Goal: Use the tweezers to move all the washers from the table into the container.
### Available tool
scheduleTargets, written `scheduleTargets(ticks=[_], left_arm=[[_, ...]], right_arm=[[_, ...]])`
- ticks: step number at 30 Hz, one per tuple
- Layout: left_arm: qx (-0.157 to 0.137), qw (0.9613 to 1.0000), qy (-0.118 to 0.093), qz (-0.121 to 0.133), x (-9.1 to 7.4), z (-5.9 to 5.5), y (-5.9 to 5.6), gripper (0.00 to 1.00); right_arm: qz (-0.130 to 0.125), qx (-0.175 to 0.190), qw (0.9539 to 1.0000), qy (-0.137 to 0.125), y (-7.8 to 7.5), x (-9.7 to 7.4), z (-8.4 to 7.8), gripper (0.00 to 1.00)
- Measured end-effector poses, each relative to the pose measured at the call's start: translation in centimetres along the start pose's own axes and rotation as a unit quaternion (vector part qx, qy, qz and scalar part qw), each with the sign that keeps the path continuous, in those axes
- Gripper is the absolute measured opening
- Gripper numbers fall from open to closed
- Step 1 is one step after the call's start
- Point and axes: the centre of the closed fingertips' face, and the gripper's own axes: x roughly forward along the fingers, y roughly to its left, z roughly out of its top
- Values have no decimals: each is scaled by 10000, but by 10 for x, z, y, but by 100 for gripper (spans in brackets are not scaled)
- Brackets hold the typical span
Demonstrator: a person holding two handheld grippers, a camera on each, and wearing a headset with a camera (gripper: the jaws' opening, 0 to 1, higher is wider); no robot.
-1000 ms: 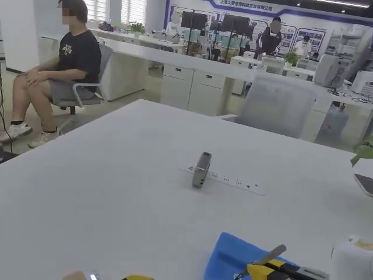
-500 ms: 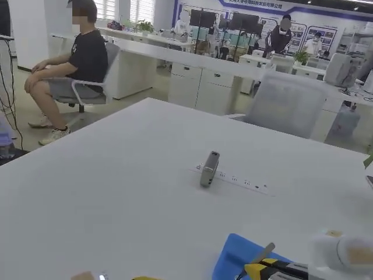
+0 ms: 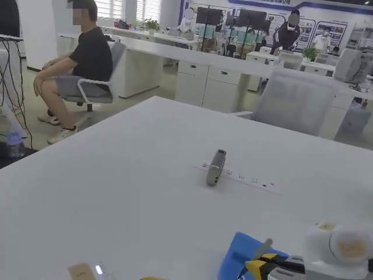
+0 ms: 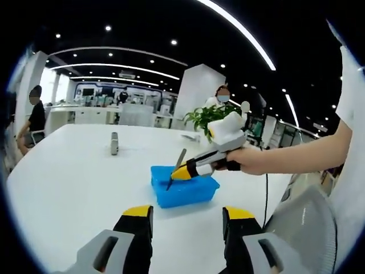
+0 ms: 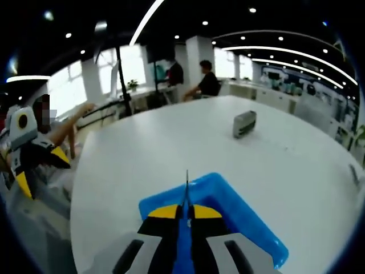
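Dipping toward the shallow blue plastic container [image 4: 188, 195], the slim metal tweezers [image 4: 176, 165] point tip-down at its rim. They are held by the right gripper [image 5: 186, 212], whose yellow-tipped fingers are pressed together on the tweezers' shank. The left gripper [image 4: 188, 222] hangs well back from the container with its fingers spread and nothing between them. The container sits on the white table [image 3: 116, 192], near the person's edge, well apart from a small grey block-shaped device [image 3: 216, 167] standing farther out. This looks like the drop-off step of one washer transfer. Whether a washer sits between the tweezer tips or in the container is too small to tell, and I cannot pick out loose washers on the table. The next move probably calls for easing the pinch so the tips part over the container, then swinging the tweezers to wherever a washer lies and closing gently on its thin edge.
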Motion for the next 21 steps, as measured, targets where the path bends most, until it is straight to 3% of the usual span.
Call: scheduleTargets(ticks=[7, 12, 17, 21], left_arm=[[-260, 9992, -141, -264, 0, 15, -6, 43], [41, 9971, -4, -766, 7, 28, -25, 30], [471, 9890, 267, -1374, 15, 35, -47, 18], [751, 9786, 582, -1823, 21, 33, -66, 20]], right_arm=[[198, -386, 9984, -367, 27, -43, 20, 3], [555, -596, 9962, -319, 51, -69, 13, 3], [891, -674, 9936, -164, 72, -85, -3, 3], [1140, -821, 9901, 27, 84, -92, -17, 3]])
